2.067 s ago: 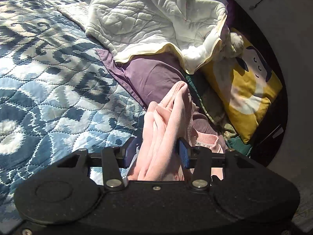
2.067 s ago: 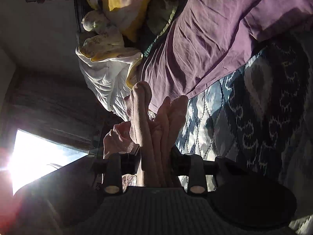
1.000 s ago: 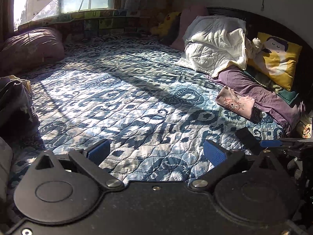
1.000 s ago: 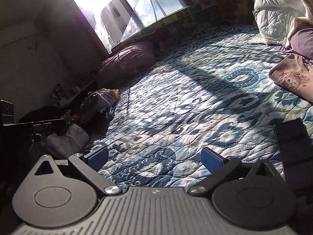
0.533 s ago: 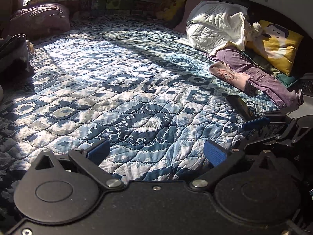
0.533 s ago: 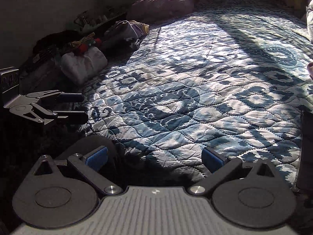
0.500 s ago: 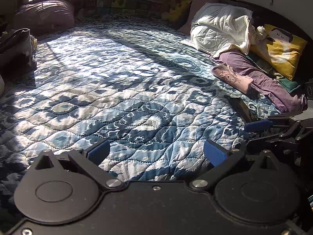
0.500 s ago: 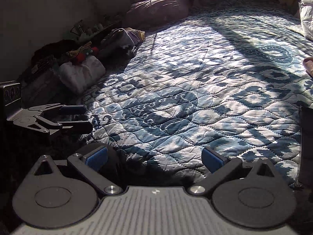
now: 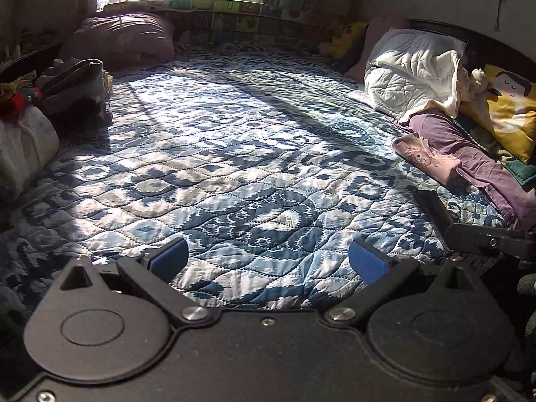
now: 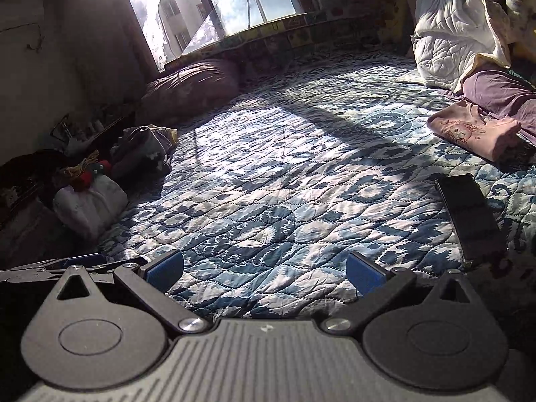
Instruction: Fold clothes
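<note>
**Pink garment down and folded, both grippers backed off empty**

Pink knit that both grippers had clamped about two seconds earlier was no longer in either one. It lay as a flat folded pink garment [image 9: 427,161] with a cartoon print facing up, at the head end of the bed, touching the purple sheet [image 9: 475,164] and just short of the white quilted blanket [image 9: 412,77]. Same garment showed in the right wrist view [image 10: 472,130], edges squared, nothing trailing.

The left gripper [image 9: 268,261] had its blue pads spread wide with only the blue patterned quilt [image 9: 234,154] between them. The right gripper [image 10: 264,269] was likewise spread wide and held nothing. Both had pulled back from close over the pillows to the near edge of the bed within the last second, and both views now took in the whole mattress.

A dark phone-like slab [image 10: 469,214] lay on the quilt near the folded piece, not touching it. A heap of clothes and bags [image 10: 100,181] sat along the left side by the wall; whether any of it was waiting to be folded could not be told.

Judgement: this garment looked finished and stowed. With claws empty and withdrawn, the scene fitted either a gap between items or the end of the job.
</note>
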`<state>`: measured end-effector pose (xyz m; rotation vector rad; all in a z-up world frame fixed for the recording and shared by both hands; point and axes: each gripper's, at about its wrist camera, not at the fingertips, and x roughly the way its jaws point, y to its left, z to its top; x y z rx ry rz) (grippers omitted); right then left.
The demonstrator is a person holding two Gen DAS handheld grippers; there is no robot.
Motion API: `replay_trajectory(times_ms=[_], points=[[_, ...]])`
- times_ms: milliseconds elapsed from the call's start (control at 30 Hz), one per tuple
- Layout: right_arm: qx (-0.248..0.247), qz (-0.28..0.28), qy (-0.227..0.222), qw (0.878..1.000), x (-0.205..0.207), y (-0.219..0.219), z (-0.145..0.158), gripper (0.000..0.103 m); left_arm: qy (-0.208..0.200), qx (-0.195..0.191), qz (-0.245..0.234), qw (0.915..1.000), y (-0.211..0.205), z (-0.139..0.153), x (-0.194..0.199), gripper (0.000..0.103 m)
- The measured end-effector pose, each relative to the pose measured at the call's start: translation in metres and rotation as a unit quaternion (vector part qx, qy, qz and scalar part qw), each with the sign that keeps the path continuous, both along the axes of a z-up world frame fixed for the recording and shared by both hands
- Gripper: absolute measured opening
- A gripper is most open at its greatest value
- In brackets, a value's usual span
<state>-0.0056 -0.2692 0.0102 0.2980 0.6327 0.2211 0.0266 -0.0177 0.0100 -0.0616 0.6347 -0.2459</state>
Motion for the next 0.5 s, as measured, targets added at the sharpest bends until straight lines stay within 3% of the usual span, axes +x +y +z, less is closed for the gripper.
replay_trajectory(times_ms=[233,500], points=[[-0.027,0.013,-0.008,1.000,-0.005,0.023,0.017,0.103,-0.025,0.002,-0.010,0.9996,0.004,0.029,-0.027,0.103],[-0.072,0.007,-0.028,0.997,-0.012,0.037,0.026,0.103,-0.028,-0.014,0.015,0.9994,0.006,0.034,-0.030,0.103]])
